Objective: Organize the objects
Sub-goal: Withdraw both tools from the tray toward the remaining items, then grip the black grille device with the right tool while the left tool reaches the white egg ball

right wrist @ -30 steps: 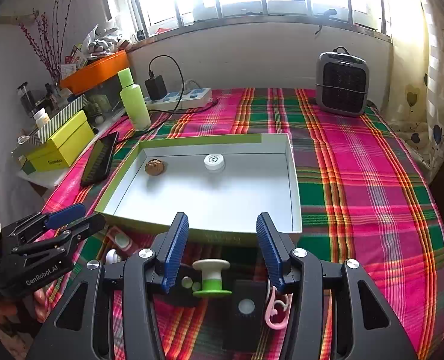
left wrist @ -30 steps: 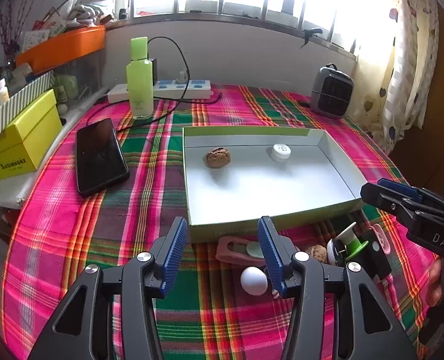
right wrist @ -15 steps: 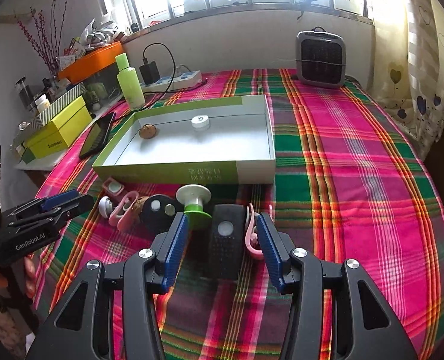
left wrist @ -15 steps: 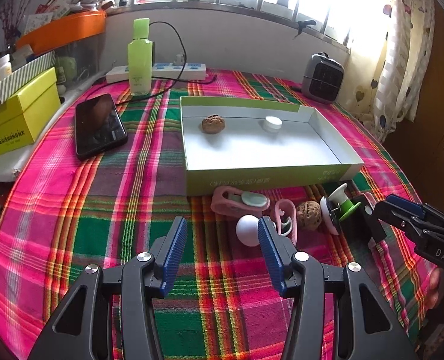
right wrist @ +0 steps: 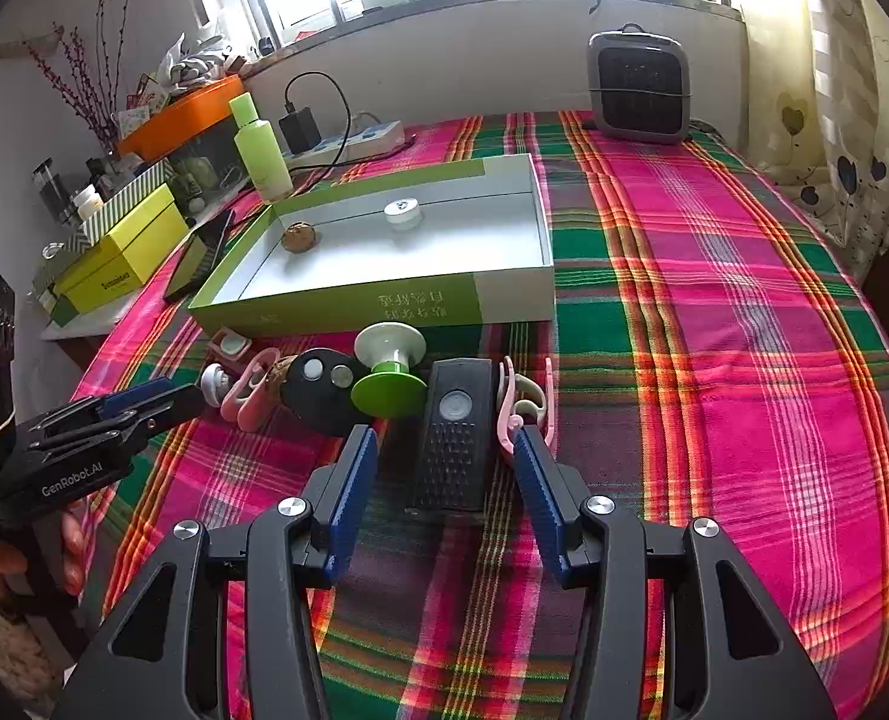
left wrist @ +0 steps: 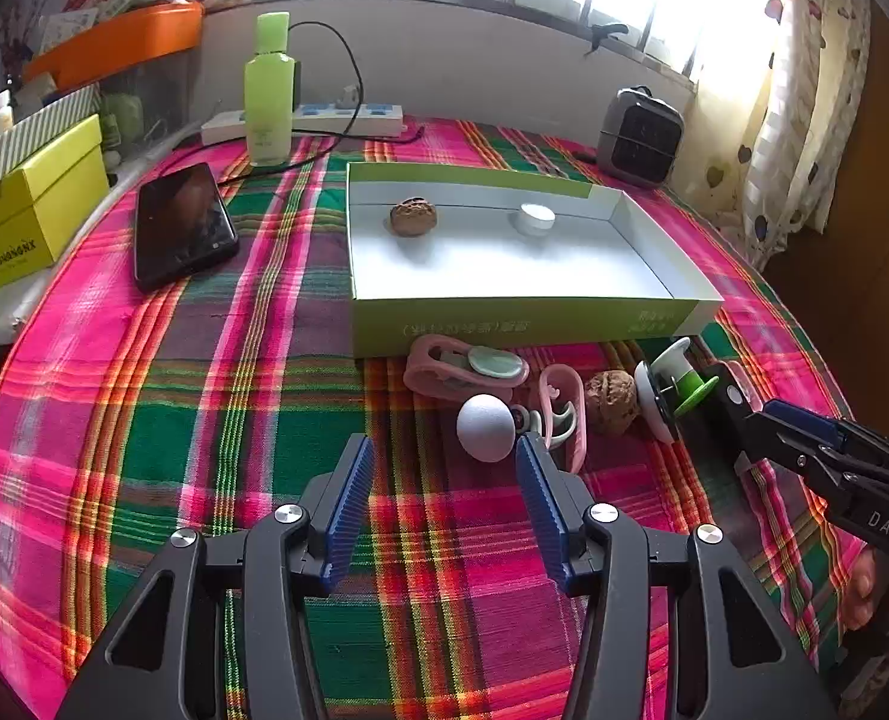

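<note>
The tray (left wrist: 528, 315) is the landmark: a shallow green-walled box with a white floor, lying on the plaid cloth (left wrist: 204, 420), its long side facing both cameras. Inside it, close to the far wall, sit a walnut (left wrist: 413, 216) and, to its right, a white cap (left wrist: 535, 219), well apart from each other. The rest of the tray floor is bare.

In front of the tray's near wall lies a row of loose things. From the tray's left end: a pink clip (left wrist: 462, 363) close beside the wall, a white ball (left wrist: 485, 426), a second pink clip (left wrist: 561, 408), a second walnut (left wrist: 611, 402), a round black fob (right wrist: 318, 387), a green-and-white spool (right wrist: 389, 369) lying tilted with its axis toward the tray, and a black remote (right wrist: 453, 441) whose long axis points at the near wall. A third pink clip (right wrist: 522, 402) lies just right of the remote.

Left of the tray a phone (left wrist: 182, 225) lies flat. Right of the tray the cloth is open up to a heater (right wrist: 637, 87) at the far edge.

The left gripper (left wrist: 444, 450) has its jaws wide and empty, with the ball just ahead of its right finger. The right gripper (right wrist: 444, 444) is also wide, its fingers on either side of the remote's near end; whether they touch it I cannot tell.
</note>
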